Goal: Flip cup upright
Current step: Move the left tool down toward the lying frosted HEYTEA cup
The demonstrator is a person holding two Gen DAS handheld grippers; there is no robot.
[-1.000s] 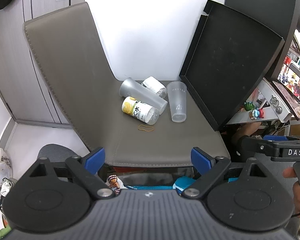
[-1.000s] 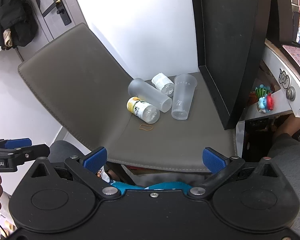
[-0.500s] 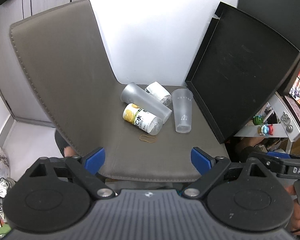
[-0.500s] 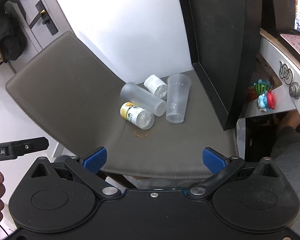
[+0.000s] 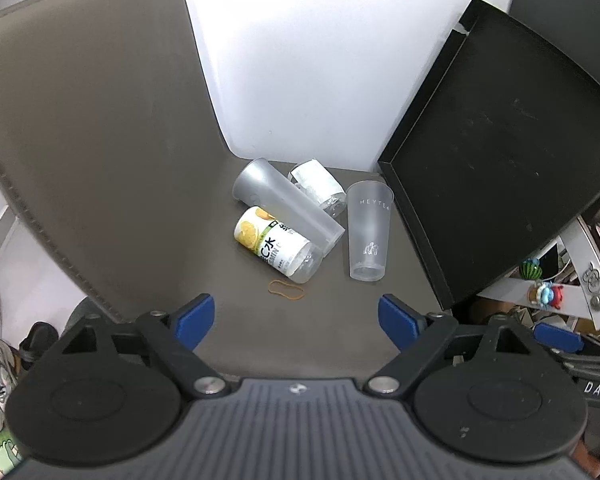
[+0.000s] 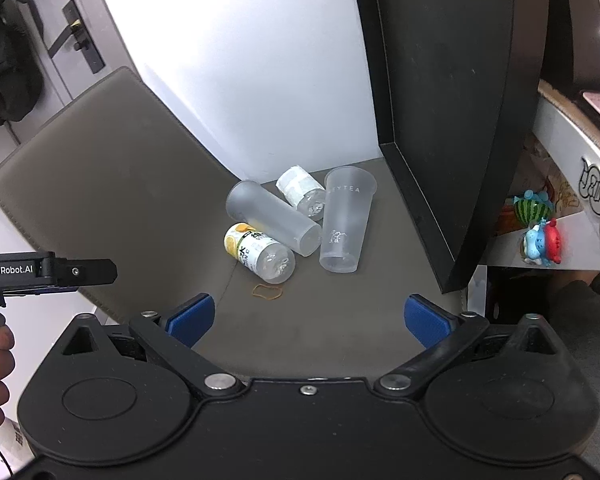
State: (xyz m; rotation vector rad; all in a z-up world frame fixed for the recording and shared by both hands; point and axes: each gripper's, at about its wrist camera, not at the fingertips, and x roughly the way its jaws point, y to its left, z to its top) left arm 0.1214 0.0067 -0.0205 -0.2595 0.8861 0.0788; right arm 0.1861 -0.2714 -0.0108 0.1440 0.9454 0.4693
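A frosted cup (image 5: 286,204) (image 6: 272,218) lies on its side on the grey chair seat (image 5: 300,328), leaning across two bottles. A second clear cup marked HEYTEA (image 5: 369,236) (image 6: 346,224) stands to its right with its wide rim uppermost. My left gripper (image 5: 298,318) is open and empty, over the seat's front edge, well short of the cups. My right gripper (image 6: 308,318) is open and empty, also near the front edge.
A yellow-labelled bottle (image 5: 278,245) (image 6: 258,252) and a white-labelled bottle (image 5: 318,186) (image 6: 300,190) lie beside the fallen cup. A rubber band (image 5: 286,290) (image 6: 267,291) lies in front. A black tray (image 5: 500,152) leans at the right. The chair back (image 5: 92,140) rises at left.
Both grippers have moved forward and closer to the chair seat; the cups and bottles look larger. Nothing on the seat has moved.
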